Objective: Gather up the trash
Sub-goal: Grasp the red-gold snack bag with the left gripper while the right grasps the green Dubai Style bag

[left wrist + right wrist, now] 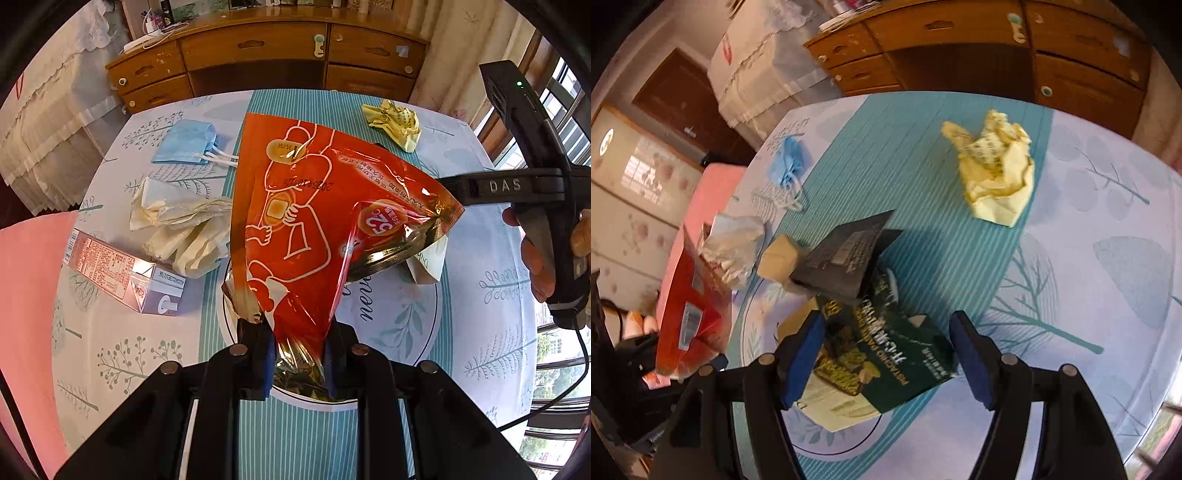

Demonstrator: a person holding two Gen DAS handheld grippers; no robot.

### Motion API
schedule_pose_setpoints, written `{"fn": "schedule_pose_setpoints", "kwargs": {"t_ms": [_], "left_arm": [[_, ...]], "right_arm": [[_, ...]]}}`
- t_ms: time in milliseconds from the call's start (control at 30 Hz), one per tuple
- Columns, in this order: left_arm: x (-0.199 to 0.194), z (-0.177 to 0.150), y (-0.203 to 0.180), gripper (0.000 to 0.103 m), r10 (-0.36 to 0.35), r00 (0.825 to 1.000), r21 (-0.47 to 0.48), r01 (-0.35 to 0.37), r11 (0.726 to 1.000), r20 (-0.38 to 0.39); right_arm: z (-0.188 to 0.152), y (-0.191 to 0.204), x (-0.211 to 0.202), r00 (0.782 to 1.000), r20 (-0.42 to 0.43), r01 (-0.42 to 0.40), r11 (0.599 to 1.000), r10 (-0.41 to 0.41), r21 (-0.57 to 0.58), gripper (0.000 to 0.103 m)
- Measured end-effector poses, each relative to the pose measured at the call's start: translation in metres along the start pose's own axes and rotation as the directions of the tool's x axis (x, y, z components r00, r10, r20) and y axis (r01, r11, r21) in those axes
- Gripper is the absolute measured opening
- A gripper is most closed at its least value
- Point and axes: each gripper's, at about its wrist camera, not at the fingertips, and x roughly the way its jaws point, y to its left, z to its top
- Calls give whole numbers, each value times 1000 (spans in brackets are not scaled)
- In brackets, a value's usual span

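The left gripper (297, 354) is pinching the bottom corner of a red foil bag (295, 218), fingers nearly together on the bunched foil, and the bag is hanging up above the table (491, 258), its far corner reaching toward the right gripper (886, 354) seen from the side. The right gripper is sitting with fingers wide, straddling a dark green carton (882, 350) with open flaps lying on the table; the pads are not pressing it as far as I can tell, picture is blurred. The carton is looking light, thin cardboard, partly crushed, so it is probably going to cave under a squeeze; judging best hold is across the flat body, not the loose flaps. The red bag is thin, crinkly and slick, likely weighing almost nothing, so a pinch on a bunched corner or seam is holding better than flat film. Other trash is lying around: a blue face mask (186, 142) at the far left, crumpled yellow paper (393, 123) at the far right, a cream wad of gloves or tissue (184, 229), and a pink carton (122, 275) on its side near the left edge. All soft or light, easy to crush, easy to slip.
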Motion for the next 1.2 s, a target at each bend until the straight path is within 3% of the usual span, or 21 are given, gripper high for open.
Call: {"fn": "schedule_pose_setpoints", "kwargs": {"t_ms": [100,167,400,467,567,767,800,967,1200], "left_arm": [[0,-1,1,18,0,1000,-7,0,1000,-4],[-1,-1,2,18,2,1000,-11,-2,1000,-4],[-3,-3,7,18,5,1000,-29,-5,1000,-8],[-3,-4,8,18,5,1000,-31,-5,999,-9],[-3,-7,10,18,4,1000,-34,-4,999,-11],[0,-11,11,18,-1,1000,-43,0,999,-21],[0,-12,12,18,-2,1000,-45,1,999,-22],[-4,-12,13,18,-7,1000,-47,6,999,-15],[-10,-16,15,18,-17,1000,-30,17,999,4]], "right_arm": [[-10,21,-7,996,46,87,991,-83,-99,78],[-17,33,-13,988,89,140,978,-127,-156,90],[-38,71,-6,962,148,270,892,-231,-363,97],[-39,74,5,942,144,336,853,-303,-399,97],[-35,71,14,918,153,397,826,-367,-401,97],[-25,63,26,884,145,465,805,-444,-368,97],[-24,62,28,879,140,473,805,-455,-358,92],[-23,60,19,893,146,451,849,-427,-275,87],[-40,72,-3,904,163,424,876,-395,-228,87]]}}
